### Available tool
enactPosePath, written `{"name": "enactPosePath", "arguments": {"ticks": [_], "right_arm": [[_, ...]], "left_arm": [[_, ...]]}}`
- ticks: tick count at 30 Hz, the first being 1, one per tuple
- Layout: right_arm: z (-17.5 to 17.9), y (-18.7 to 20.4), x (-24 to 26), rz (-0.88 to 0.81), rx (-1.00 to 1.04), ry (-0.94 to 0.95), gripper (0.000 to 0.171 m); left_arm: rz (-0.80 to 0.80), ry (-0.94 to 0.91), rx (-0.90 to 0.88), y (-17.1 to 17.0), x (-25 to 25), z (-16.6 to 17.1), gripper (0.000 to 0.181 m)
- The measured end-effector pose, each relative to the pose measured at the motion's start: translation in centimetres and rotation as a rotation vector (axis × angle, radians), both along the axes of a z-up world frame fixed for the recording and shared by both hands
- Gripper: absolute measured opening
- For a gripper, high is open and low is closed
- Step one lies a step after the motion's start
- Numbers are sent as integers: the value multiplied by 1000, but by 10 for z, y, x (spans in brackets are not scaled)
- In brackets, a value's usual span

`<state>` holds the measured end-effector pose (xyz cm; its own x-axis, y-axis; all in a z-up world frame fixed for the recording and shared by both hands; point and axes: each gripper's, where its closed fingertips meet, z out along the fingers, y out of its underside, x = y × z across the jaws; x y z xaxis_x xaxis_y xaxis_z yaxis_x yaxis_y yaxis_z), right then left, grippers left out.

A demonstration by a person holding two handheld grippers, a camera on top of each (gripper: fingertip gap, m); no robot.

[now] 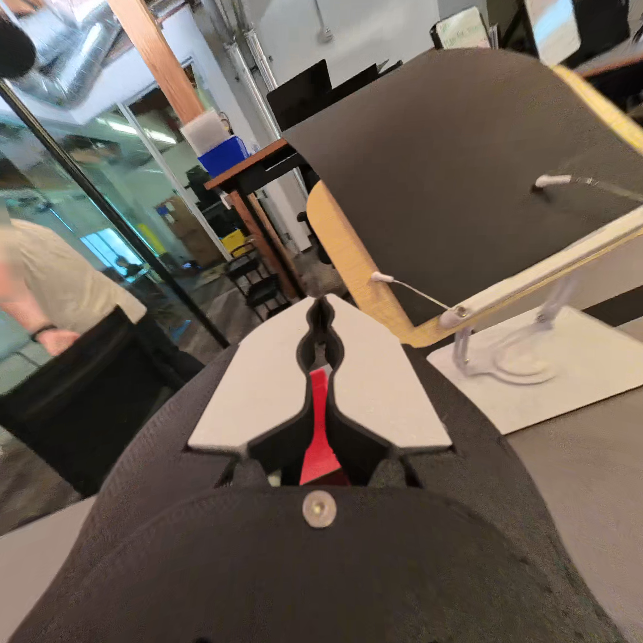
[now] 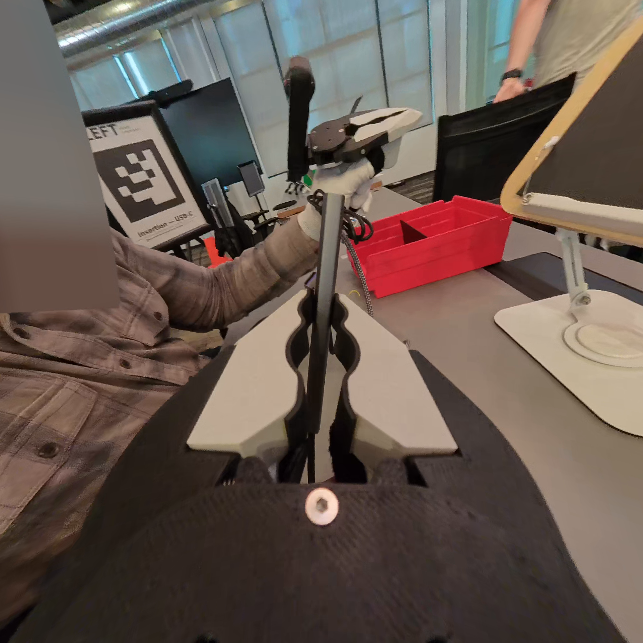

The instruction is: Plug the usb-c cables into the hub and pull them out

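Dark slim hub point(image 2: 325, 306) is clamped edge-on, upright, in the right gripper point(image 2: 322, 306); braided cable point(image 2: 360, 275) hangs beside it. Left gripper point(image 1: 322, 306) jaws are pressed together, nothing held. Printed marker sign point(image 2: 139, 174) is propped behind; writing not repeated. Red bin point(image 2: 428, 243) sits well apart on grey table point(image 2: 452, 348), open surface between.

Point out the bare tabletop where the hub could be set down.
Bare grey table lies between the red bin and the white stand base, running toward the right gripper. It is crowded near the bin's left end, where a braided cable trails.
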<state>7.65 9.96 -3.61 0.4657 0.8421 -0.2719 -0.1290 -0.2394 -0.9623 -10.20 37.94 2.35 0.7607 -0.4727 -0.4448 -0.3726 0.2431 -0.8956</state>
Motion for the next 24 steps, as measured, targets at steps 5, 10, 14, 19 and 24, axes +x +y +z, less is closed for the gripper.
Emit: {"name": "enactPosePath", "arguments": {"ticks": [5, 10, 14, 19, 24], "right_arm": [[17, -7, 33, -79, 36, 29, 6], [21, -1, 45, -124, 26, -47, 7], [60, 5, 74, -206, 92, -96, 7], [107, 23, 139, -381, 153, -255, 6], [160, 32, 218, -567, 195, -379, 6]], "left_arm": [[56, 216, 52, 12, -19, -13, 0], [-36, 233, -4, -17, -2, -32, 2], [-142, 221, -100, -50, 35, -75, 5], [-235, 235, -255, -71, 68, -146, 2], [-258, 238, -309, -75, 75, -183, 4]]}}
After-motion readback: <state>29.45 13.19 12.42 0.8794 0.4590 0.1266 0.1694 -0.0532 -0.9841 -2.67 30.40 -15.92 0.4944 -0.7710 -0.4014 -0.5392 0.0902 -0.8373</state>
